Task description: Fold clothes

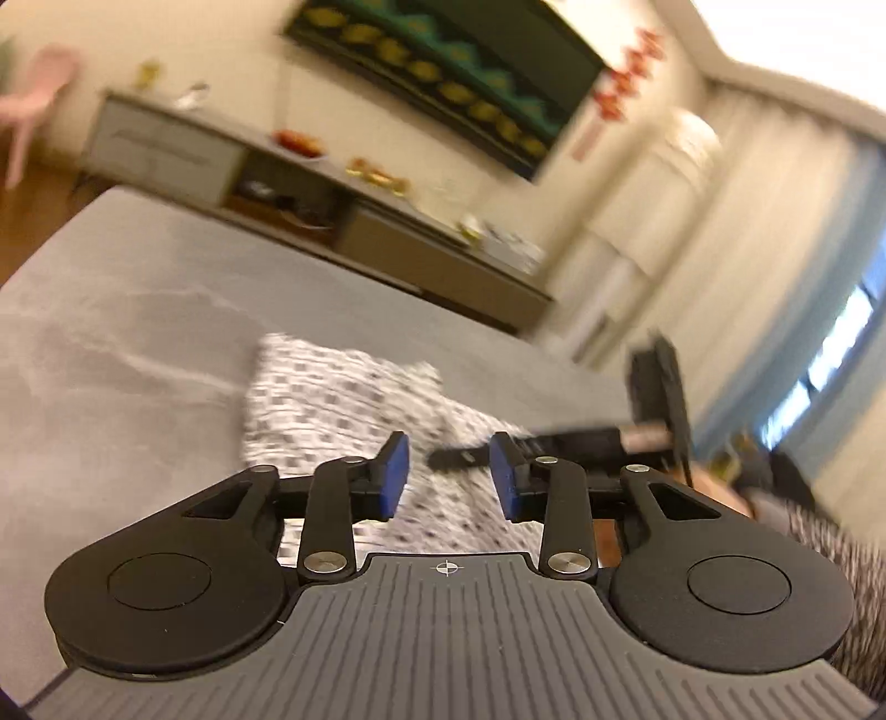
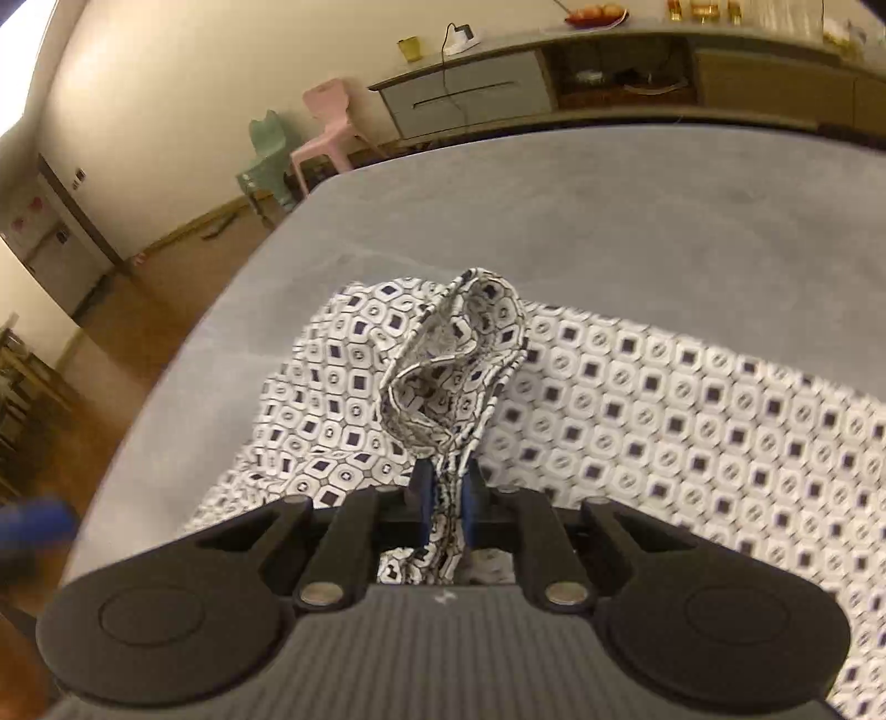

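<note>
Bed [image 2: 637, 210]: grey cover, fills the middle of both views; faint creases on its left part in the left wrist view.

Cabinet [image 2: 470, 94]: long and low, against the far wall beyond the bed. Its top carries a red dish [image 2: 595, 14] of fruit and a small yellow cup [image 2: 410, 49]. Other small items there are too blurred to name.

Chairs: one pink chair [image 2: 326, 127] and one green chair [image 2: 268, 160], side by side on the wooden floor, left of the cabinet.

Garment [image 2: 692, 421]: white cloth with a dark square print, lying spread on the bed's near part. In the right wrist view it extends from the centre to the right edge. One bunched section rises upright from the flat cloth into a loose loop. In the left wrist view the garment [image 1: 343, 404] is blurred, lying ahead of and under the fingers.

Right gripper [image 2: 444, 490]: blue pads clenched on the bunched section of the garment; cloth passes between the pads and stands up beyond them. It also shows in the left wrist view as a dark blurred shape at right [image 1: 609, 440].

Left gripper [image 1: 449, 476]: released, blue pads well apart, nothing between them. It is over the garment; contact with the cloth cannot be determined.
</note>
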The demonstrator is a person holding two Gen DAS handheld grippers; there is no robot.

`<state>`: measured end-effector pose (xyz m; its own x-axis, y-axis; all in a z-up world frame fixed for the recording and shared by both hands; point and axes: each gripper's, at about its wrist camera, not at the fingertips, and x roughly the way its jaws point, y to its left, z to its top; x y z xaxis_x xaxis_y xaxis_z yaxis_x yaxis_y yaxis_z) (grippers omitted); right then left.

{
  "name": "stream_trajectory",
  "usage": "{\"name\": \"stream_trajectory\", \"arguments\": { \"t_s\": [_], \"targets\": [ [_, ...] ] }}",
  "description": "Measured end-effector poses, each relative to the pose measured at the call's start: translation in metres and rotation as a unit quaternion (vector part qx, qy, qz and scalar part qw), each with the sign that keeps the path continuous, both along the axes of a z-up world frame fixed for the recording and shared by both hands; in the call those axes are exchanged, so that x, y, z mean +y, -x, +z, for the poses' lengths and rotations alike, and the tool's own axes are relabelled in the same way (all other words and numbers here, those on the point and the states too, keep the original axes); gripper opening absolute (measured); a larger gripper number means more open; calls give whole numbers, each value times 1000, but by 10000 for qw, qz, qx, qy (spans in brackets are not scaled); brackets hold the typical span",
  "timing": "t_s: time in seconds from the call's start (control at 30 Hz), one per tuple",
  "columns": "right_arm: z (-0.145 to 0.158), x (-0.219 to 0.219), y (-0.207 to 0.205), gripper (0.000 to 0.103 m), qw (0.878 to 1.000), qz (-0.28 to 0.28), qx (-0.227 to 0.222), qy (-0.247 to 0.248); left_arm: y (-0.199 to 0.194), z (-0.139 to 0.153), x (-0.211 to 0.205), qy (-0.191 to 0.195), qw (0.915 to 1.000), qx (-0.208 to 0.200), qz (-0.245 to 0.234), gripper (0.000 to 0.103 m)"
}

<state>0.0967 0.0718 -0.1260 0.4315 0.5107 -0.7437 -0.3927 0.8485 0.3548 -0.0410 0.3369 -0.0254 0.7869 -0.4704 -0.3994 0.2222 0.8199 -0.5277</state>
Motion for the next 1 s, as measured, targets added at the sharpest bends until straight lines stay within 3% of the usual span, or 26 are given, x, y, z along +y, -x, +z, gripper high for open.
{"name": "stream_trajectory", "arguments": {
  "t_s": [0.1,0.17,0.23,0.33,0.4,0.47,0.53,0.6,0.67,0.73,0.77,0.8,0.83,0.93,1.0],
  "targets": [
    [-4,2,3,20,9999,55,94,102,-16,-14,-4,-391,9971,573,320,26],
    [0,4,13,20,9996,196,134,167,-28,-26,-12,-903,9893,998,558,25],
    [8,6,28,17,9989,281,-109,368,-34,-33,-19,-1249,9840,1117,606,26],
    [9,2,33,14,9981,264,-179,535,-40,-41,-31,-1962,9684,1321,792,26],
    [8,-3,32,20,9985,208,-84,505,-45,-46,-38,-2369,9560,1450,949,25],
    [16,-10,37,25,9990,89,-148,424,-44,-40,-35,-2294,9588,1284,1079,24],
    [23,-15,47,26,9994,203,-249,149,-37,-26,-34,-2046,9685,826,1155,24],
    [25,-16,57,35,9991,352,-175,-158,-34,-16,-34,-1696,9792,491,996,24],
    [15,-4,65,37,9982,564,4,-201,-36,-15,-38,-1695,9802,631,807,25],
    [11,3,73,39,9984,537,-169,-42,-41,-18,-45,-1824,9776,818,651,25],
    [8,7,77,32,9983,522,-255,36,-43,-22,-46,-1951,9741,927,667,25],
    [11,9,80,9,9982,467,-358,98,-44,-27,-48,-2077,9703,1035,689,25],
    [14,10,83,1,9980,518,-359,30,-46,-32,-49,-2202,9661,1143,711,25],
    [25,8,93,0,9979,603,-205,-147,-49,-44,-47,-2558,9515,1390,993,19],
    [24,13,99,1,9963,683,-376,355,-48,-45,-49,-2833,9414,1428,1143,32]
  ]
}}
